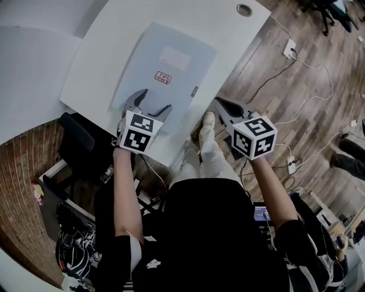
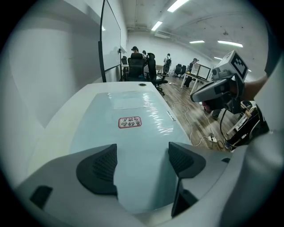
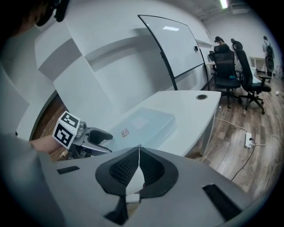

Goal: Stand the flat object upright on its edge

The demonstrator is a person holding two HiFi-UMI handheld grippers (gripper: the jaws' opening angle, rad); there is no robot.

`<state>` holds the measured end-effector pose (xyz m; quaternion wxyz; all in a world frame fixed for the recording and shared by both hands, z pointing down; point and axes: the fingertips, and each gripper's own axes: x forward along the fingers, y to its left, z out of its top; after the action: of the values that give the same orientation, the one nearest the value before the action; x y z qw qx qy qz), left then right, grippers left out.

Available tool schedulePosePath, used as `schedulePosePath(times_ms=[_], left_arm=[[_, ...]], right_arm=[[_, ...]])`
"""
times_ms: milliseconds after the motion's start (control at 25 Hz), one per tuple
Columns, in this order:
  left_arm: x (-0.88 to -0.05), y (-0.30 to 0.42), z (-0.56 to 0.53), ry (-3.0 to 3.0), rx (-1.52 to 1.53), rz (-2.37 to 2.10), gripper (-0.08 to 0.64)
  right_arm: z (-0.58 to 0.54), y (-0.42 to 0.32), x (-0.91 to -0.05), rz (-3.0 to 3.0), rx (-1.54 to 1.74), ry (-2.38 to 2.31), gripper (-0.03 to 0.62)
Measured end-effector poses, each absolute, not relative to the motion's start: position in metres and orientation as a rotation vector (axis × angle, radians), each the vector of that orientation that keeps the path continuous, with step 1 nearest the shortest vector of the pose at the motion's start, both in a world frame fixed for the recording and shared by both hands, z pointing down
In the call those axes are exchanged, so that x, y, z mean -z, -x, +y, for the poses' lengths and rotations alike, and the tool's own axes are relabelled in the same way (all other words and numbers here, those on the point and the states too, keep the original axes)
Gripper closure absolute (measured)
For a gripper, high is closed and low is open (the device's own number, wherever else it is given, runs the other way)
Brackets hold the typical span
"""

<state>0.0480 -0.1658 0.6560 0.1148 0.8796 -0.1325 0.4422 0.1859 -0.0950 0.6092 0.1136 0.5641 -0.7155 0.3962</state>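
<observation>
We see a flat pale blue-grey plastic folder (image 1: pixel 165 68) lying face-up on the white table (image 1: pixel 228 28), long side running away from us, its near short edge close to the table's front edge. It lies flat, not on its edge. On top there's a small red-bordered sticker (image 1: pixel 163 77) approx. mid-cover and a faint white rectangular label (image 1: pixel 175 57) beyond it. Our left gripper (image 1: pixel 153 101) sits over the folder's near end, angled down twd. it. In the left gripper view its fingers (image 2: pixel 104 168) are spread wide, w/ the cover (image 2: pixel 133 106) showing in the gap and the sticker (image 2: pixel 130 122) straight ahead. We can't tell whether the pads touch the plastic. Our right gripper (image 1: pixel 222 104) is off the table's right side, over the brown wood-plank floor (image 1: pixel 296 102), apart from the folder. In the right gripper view (image 3: pixel 139 153) its dark ribbed pads (image 3: pixel 124 170) are pressed together w/ nothing between them. That view also takes in the left gripper (image 3: pixel 104 137) at the folder's (image 3: pixel 146 122) near end, the table top (image 3: pixel 191 115), a leaning whiteboard (image 3: pixel 177 44) behind, and black office chairs (image 3: pixel 226 62) at the far right. The left gripper view shows the right gripper (image 2: pixel 195 95) at its right, beside the table edge. A round cable grommet (image 1: pixel 244 9) sits at the table's far end.
</observation>
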Motion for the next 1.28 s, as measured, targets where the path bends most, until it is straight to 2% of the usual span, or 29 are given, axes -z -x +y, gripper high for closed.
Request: schedulePosePath(times_ms=[240, 520, 640, 800, 960, 1280], left_arm=[[-0.657, -0.056, -0.148, -2.589, -1.324, -0.339, 0.199], [-0.656, -0.066, -0.122, -2.61, -1.348, -0.276, 0.199], [-0.656, -0.072, -0.111, -2.619, -1.362, -0.241, 0.199], [-0.656, -0.078, -0.098, -2.63, -1.369, -0.227, 0.199], [-0.655, -0.081, -0.085, -2.635, -1.374, -0.216, 0.199], [-0.655, -0.09, -0.054, -2.648, -1.354, -0.21, 0.199]], right_arm=[[-0.086, -0.2, -0.621, -2.048, -1.255, -1.702, 0.549], [-0.072, -0.21, -0.633, -2.06, -1.52, -1.737, 0.545], [-0.063, -0.215, -0.64, -2.047, -1.679, -1.746, 0.496], [-0.048, -0.224, -0.652, -2.017, -1.758, -1.752, 0.473], [-0.037, -0.223, -0.656, -2.043, -1.918, -1.727, 0.416], [-0.025, -0.228, -0.667, -2.119, -2.109, -1.654, 0.37]])
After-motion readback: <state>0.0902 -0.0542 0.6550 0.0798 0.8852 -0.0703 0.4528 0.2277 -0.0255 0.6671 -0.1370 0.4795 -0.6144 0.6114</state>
